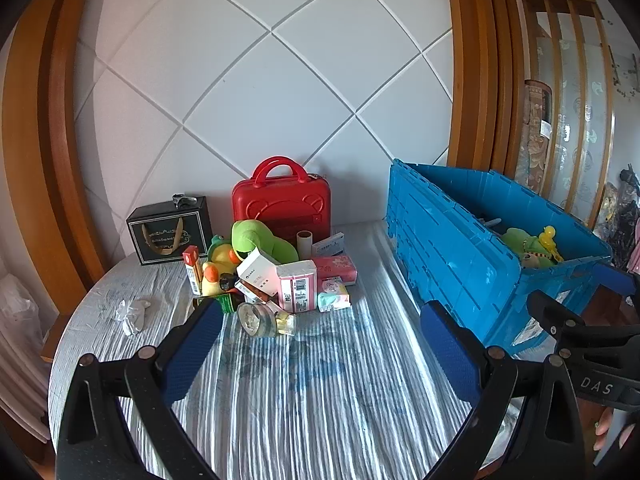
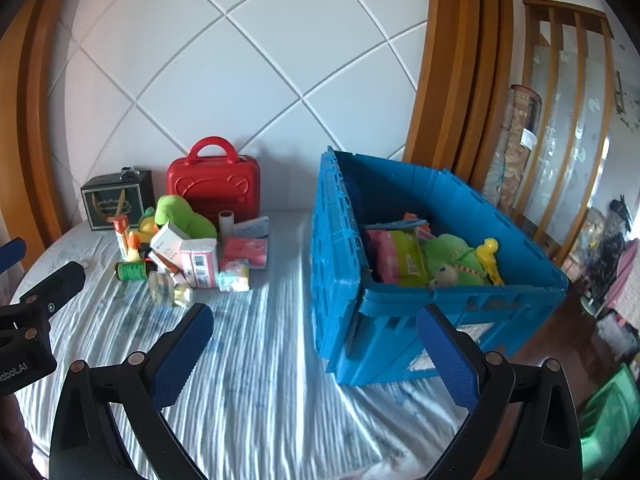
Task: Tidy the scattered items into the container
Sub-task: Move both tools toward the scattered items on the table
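A blue crate (image 1: 460, 248) (image 2: 400, 312) stands open on the right of the table, holding a green plush, a pink pack and a yellow toy (image 2: 490, 260). A pile of scattered items (image 1: 272, 272) (image 2: 188, 252) lies at the back: a green plush (image 1: 260, 238), pink and white boxes (image 1: 296, 286), a clear jar (image 1: 252, 318), a green can (image 2: 130, 270). My left gripper (image 1: 320, 324) is open and empty, in front of the pile. My right gripper (image 2: 316, 332) is open and empty, before the crate's near left corner.
A red case (image 1: 282, 200) and a black gift box (image 1: 170, 230) stand against the white wall behind the pile. A crumpled white glove (image 1: 132, 314) lies at the left. The round table has a striped cloth (image 1: 320, 400); its edge curves near the left.
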### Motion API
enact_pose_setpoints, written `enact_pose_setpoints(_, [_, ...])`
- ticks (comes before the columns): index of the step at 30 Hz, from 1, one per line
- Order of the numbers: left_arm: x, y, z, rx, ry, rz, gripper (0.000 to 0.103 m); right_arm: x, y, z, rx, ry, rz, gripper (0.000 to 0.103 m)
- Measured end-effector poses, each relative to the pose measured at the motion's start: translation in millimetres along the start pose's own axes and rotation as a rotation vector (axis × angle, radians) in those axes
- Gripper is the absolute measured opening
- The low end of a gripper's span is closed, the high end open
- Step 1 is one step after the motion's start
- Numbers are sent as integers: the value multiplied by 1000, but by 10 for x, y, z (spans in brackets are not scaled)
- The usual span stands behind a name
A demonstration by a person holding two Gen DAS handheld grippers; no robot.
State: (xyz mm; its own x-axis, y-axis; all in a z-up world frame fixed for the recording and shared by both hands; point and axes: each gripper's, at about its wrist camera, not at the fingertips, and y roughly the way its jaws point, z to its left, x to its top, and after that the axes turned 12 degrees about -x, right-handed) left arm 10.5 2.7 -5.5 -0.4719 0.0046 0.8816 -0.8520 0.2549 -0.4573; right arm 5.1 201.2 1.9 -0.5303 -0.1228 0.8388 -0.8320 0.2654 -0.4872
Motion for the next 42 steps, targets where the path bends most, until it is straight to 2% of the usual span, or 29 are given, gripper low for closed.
enact_pose_setpoints(10, [-16, 242, -5, 14, -36, 26, 101, 50, 190, 10, 22, -35, 14, 103])
enact_pose_setpoints(14, [14, 449, 52, 56, -62, 47, 101, 134, 385, 52, 58, -59, 7, 103])
enact_pose_setpoints(18, [59, 757, 224, 133, -112, 91, 101, 270, 709, 199, 136, -95, 14, 103])
enact_pose_setpoints(21, [23, 1022, 409, 177, -159, 152, 101, 371, 1002, 363, 198, -136, 25, 103])
enact_pose_setpoints(28, [-283, 1470, 993, 314, -230, 279, 101, 493, 1628, 881, 358, -206, 59, 103])
enact_pose_setpoints(32, [-459, 1716, 1358, 357, -281, 352, 101, 526, 1907, 1172, 421, -221, 58, 103])
enact_pose_setpoints(36, [-594, 2012, 1673, 362, -328, 409, 101, 424, 2332, 1466, 486, -225, 160, 103])
enact_pose_setpoints(42, [-731, 2545, 2003, 294, -361, 477, 101, 232, 2937, 1796, 415, -245, 290, 103])
